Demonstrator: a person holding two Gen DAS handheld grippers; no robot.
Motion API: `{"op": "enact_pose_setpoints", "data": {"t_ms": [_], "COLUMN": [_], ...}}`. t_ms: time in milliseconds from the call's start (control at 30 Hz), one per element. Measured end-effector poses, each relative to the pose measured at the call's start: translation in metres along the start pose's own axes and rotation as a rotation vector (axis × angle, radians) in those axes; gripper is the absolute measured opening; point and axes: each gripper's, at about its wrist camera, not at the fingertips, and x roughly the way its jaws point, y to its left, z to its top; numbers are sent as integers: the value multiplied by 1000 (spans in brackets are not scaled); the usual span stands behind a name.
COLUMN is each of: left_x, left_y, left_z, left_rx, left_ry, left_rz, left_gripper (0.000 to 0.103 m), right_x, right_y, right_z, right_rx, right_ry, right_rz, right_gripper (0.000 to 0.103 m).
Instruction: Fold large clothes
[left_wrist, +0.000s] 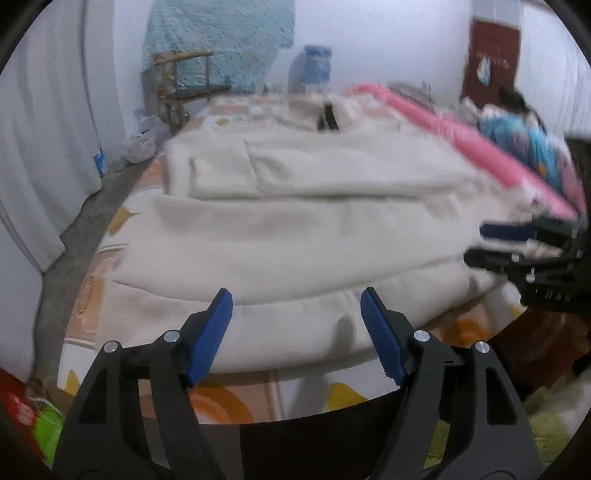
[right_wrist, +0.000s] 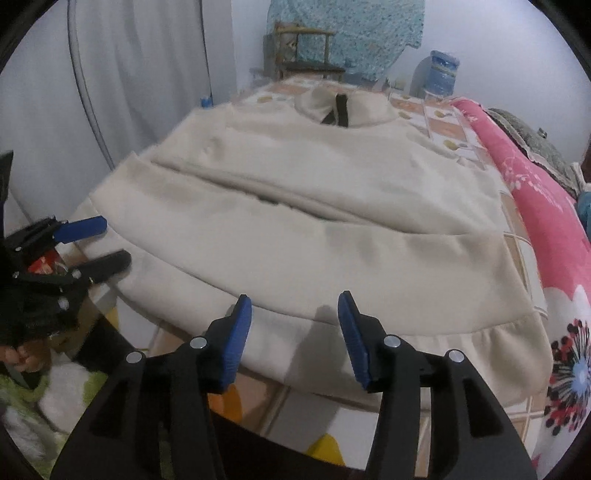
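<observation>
sweater: big cream one (right_wrist: 314, 206), lying flat on the bed (right_wrist: 461, 125), neck at the far end, hem hanging close to the near edge. There's a fold or tucked sleeve running across the middle already, from what I can tell.

left gripper: (left_wrist: 297, 325) fingers spread apart, nothing in them, hovering just over the hem on its side.

right gripper: (right_wrist: 293, 326) same deal, fingers apart and empty, right over the hem band.

where we are: my guess is both are lining up to pinch the hem and bring it up toward the neck.

risk 1: fabric looks thick and fluffy, so a shallow pinch could catch only the top layer and the bottom one stays behind, giving a lopsided fold.

risk 2: the hem sits near the bed edge. Pushing down while closing could shove it off, and then the whole thing slides.

risk 3: if one side grabs before the other, or at a different depth, the fold goes diagonal and the tucked middle bit may flop back out.

risk 4: pink blanket (right_wrist: 535, 192) is just beside the right edge, easy to snag along with it.
</observation>
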Motion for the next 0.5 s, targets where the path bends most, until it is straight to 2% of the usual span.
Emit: {"op": "enact_pose_setpoints", "data": {"t_ms": [67, 133, 267, 333, 400, 433, 467, 500], "left_x": [2, 20, 6, -1, 6, 15, 19, 18], "left_y": [15, 28, 33, 40, 52, 60, 65, 67], "left_z": [-3, -10, -5, -5, -8, -12, -14, -15], "left_rx": [-60, -105, -116, -133, -174, -207, -226, -234], "left_ry": [10, 101, 59, 21, 44, 81, 85, 69], "left_rz": [35, 76, 62, 64, 85, 87, 72, 61], "left_gripper": [77, 77, 77, 80, 84, 84, 84, 84], "right_x": [4, 18, 8, -5, -13, -11, -3, 5], "right_y": [-2, -5, -5, -18, -43, -50, -63, -72], "right_z": [-6, -13, -7, -5, -7, -9, -14, -20], "right_rx": [6, 13, -18, 12, 87, 114, 155, 184], "right_ry": [7, 37, 23, -16, -38, -29, 6, 37], "right_rz": [-30, -42, -59, -86, -138, -152, -174, -171], "right_gripper": [58, 60, 60, 60, 60, 60, 61, 68]}}
